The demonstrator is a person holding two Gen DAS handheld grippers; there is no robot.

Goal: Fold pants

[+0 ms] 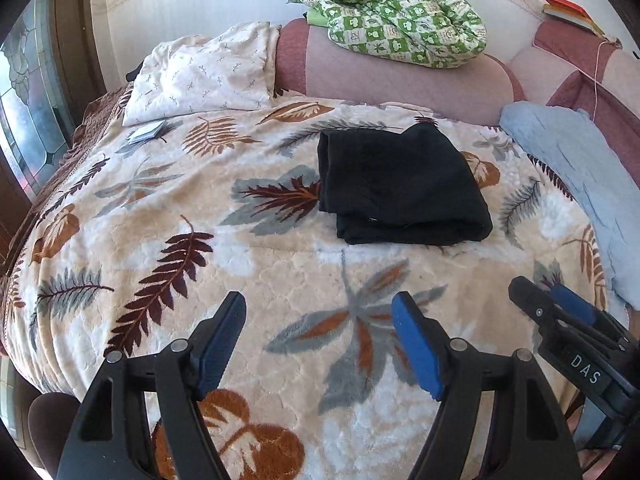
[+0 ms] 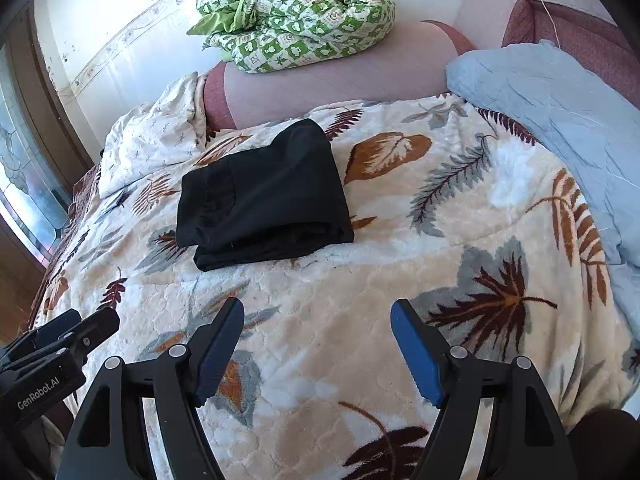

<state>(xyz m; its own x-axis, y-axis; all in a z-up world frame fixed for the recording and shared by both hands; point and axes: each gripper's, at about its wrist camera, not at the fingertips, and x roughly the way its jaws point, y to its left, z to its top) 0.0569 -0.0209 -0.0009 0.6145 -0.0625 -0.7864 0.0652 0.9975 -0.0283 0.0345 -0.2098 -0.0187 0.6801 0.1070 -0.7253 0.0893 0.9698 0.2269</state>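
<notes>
The black pants (image 1: 400, 188) lie folded into a compact rectangle on the leaf-patterned blanket (image 1: 200, 200); they also show in the right wrist view (image 2: 264, 196). My left gripper (image 1: 320, 308) is open and empty, held above the blanket well short of the pants. My right gripper (image 2: 318, 312) is open and empty too, also short of the pants. The right gripper shows at the right edge of the left wrist view (image 1: 548, 300). The left gripper shows at the left edge of the right wrist view (image 2: 84, 322).
A green checked quilt (image 1: 396, 16) sits bundled on the pink headboard cushion (image 1: 400, 80). A white pillow (image 1: 204, 72) lies at the back left, a light blue cover (image 1: 580, 184) at the right. A small card (image 1: 146, 132) lies near the pillow.
</notes>
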